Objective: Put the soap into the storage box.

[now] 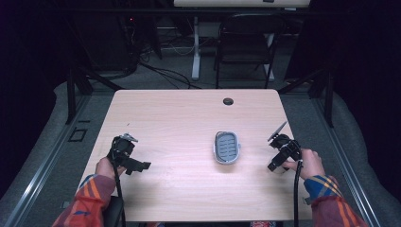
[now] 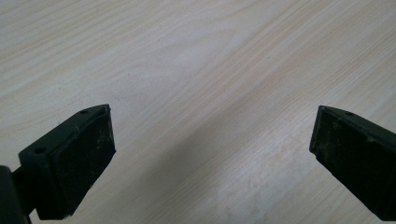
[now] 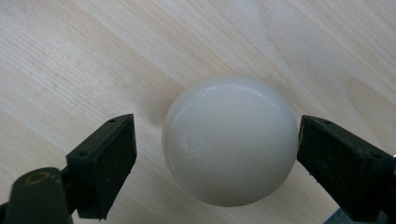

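Sleeves w/ orange-blue plaid come in at the bottom of the high view, each hand holding a black gripper over a light wood table (image 1: 189, 113). Left gripper (image 1: 142, 166) sits near the table's left edge, jaws pointing right toward the middle; right gripper (image 1: 276, 166) sits near the right edge, low over the surface, cable trailing back past the hand.

Left gripper view: jaws spread wide, nothing btwn them, just bare wood grain below. Left gripper (image 2: 212, 140) = open, empty.

Right gripper view: a smooth white ball (image 3: 230, 140) sits on the tabletop btwn the two black jaws of the right gripper (image 3: 217, 144). Right-hand pad looks right up against the ball, maybe touching; left-hand pad stands off w/ a visible gap. So jaws are apart around the ball, not clamped on it. Ball rests on the wood, shadow under it.

Mid-table, btwn the two grippers and a bit nearer the right one, lies a small grey oval dish (image 1: 227, 147) w/ a ribbed bluish inside; well apart from both grippers. A dark round hole (image 1: 228, 101) sits near the table's far edge. Beyond the table: a black folding chair (image 1: 246, 45), dark floor w/ cables.
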The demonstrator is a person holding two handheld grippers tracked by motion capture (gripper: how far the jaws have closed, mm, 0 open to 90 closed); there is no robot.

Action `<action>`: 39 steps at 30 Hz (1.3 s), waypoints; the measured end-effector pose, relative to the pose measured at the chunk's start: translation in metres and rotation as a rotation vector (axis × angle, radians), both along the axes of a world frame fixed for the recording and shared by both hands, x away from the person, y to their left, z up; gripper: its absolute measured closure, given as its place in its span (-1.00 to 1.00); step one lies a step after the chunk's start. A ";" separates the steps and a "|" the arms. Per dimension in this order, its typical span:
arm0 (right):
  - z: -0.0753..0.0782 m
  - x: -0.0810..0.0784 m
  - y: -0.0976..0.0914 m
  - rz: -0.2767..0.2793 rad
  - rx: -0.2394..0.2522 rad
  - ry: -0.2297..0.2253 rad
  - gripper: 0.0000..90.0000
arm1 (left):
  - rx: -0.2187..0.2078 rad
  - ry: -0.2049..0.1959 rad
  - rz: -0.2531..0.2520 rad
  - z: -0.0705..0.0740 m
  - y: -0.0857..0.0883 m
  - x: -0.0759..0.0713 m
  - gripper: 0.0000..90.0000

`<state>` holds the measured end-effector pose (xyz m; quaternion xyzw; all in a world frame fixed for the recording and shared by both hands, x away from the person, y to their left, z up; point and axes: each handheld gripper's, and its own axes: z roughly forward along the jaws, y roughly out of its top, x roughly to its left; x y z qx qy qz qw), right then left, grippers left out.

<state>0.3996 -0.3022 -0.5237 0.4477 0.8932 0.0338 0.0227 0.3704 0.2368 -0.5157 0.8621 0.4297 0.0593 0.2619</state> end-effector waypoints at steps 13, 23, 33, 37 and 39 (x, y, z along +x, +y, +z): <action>-0.010 0.004 0.005 -0.019 0.010 0.012 -0.67 | 0.002 0.001 0.002 0.000 0.000 0.000 -1.00; -0.014 0.009 0.008 -0.001 -0.041 0.042 -0.51 | 0.002 0.001 0.001 0.000 0.000 0.000 -1.00; -0.014 0.010 0.009 0.006 -0.054 0.057 -0.50 | 0.004 0.004 0.000 0.000 0.000 0.000 -1.00; -0.015 0.010 0.009 0.006 -0.053 0.052 -0.49 | 0.006 0.004 0.000 0.000 0.000 0.000 -1.00; -0.015 0.010 0.009 0.009 -0.054 0.055 -0.49 | 0.007 0.005 0.000 0.000 0.000 0.000 -1.00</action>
